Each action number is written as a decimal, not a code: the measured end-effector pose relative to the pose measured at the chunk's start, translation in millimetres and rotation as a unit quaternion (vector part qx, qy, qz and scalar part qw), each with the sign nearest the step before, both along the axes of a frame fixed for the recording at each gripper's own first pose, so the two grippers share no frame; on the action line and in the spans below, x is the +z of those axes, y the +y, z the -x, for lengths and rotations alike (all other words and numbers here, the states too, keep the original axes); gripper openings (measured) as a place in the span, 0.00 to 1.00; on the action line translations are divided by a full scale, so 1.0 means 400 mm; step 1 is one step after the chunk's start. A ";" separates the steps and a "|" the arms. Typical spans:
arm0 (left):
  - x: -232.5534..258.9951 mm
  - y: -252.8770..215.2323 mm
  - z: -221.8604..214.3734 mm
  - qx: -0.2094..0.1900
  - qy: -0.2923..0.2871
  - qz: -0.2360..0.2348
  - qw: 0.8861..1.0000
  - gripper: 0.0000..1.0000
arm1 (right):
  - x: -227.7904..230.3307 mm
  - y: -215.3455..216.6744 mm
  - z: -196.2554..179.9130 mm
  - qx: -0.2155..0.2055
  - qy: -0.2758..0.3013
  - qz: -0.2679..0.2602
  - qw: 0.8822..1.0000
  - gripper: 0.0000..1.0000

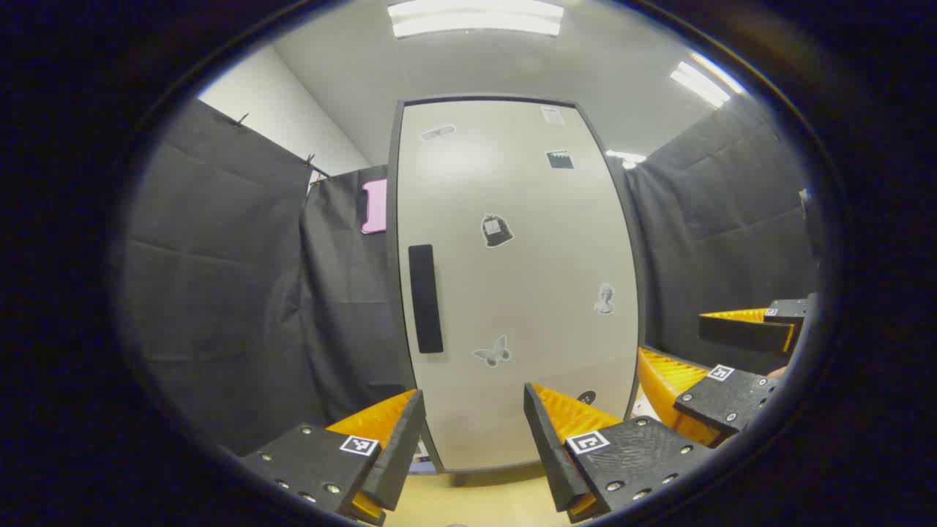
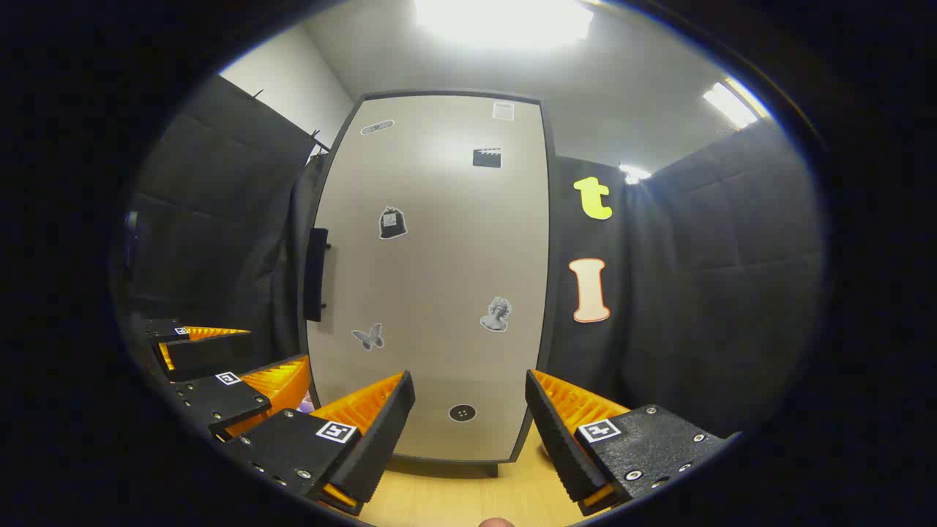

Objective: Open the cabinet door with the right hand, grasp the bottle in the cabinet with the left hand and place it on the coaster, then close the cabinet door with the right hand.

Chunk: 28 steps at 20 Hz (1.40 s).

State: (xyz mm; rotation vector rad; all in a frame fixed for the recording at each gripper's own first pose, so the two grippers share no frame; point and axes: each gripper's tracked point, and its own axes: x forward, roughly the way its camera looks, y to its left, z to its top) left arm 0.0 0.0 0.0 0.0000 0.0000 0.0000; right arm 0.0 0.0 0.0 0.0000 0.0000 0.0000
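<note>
Both tools hang with ribbed wedge fingers spread apart, gripping nothing: the left tool [image 1: 472, 413] and right tool [image 2: 468, 410] face the closed cabinet door [image 1: 512, 293]. Its flat pale matte panel carries a dark vertical bar handle [image 1: 425, 298] and small stickers. The cabinet stands on a light wooden worktop [image 2: 468, 494].

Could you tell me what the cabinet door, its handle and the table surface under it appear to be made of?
The cabinet door looks like smooth painted or laminated board, pale beige with a soft sheen from the ceiling lights and stickers lying flat on it. Its handle is a matte black bar, probably plastic or coated metal. The table seems light wood or wood-look laminate, with faint grain.
</note>
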 end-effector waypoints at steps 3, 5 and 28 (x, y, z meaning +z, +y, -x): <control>-0.014 -0.002 0.002 -0.004 0.013 0.036 0.999 0.77 | -0.013 0.014 0.005 0.010 0.007 -0.018 1.000 0.94; -0.019 -0.003 0.003 -0.004 0.017 0.048 0.999 0.74 | -0.012 0.019 0.005 0.013 0.010 -0.021 1.000 0.94; 0.006 0.031 0.025 -0.005 -0.001 0.023 1.000 0.82 | -0.010 0.031 0.018 0.020 0.012 0.007 1.000 0.95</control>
